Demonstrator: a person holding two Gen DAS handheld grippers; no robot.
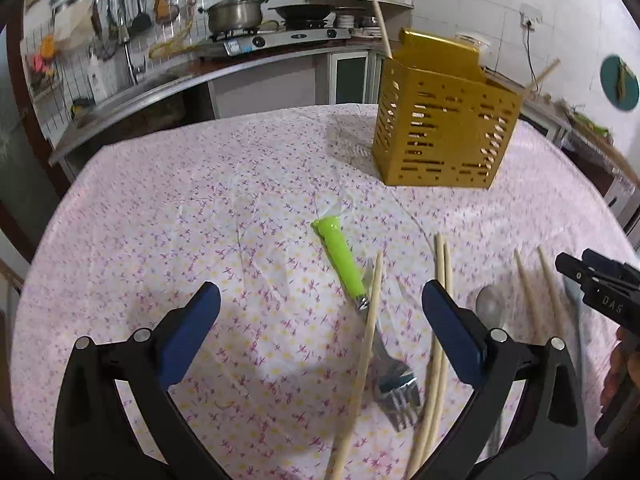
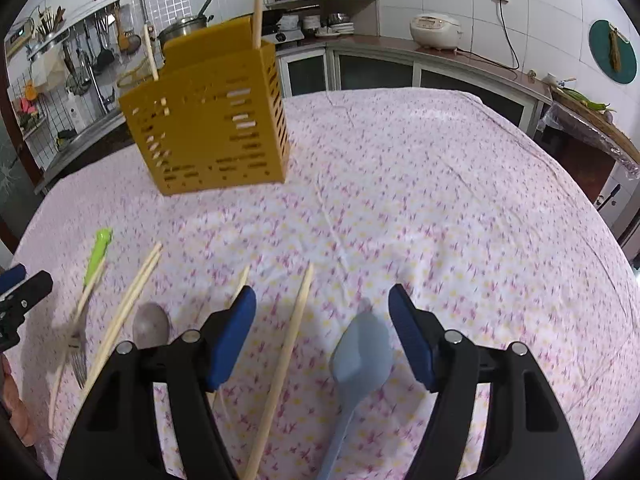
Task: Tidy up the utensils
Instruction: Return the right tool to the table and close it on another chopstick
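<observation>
Both hand-held grippers spread wide, empty: left over fork, right over chopstick and spatula. Loose utensils lie on bench; caddy beyond holds two chopsticks. Pickup stage, likely; next calls for closing on one utensil.

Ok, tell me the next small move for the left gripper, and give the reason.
Probably lower the left gripper and close on the green-handled fork. Its jaws are open and empty, and the fork lies on the tablecloth between them, with one chopstick resting across it. The yellow holder already has chopsticks standing in it.
</observation>
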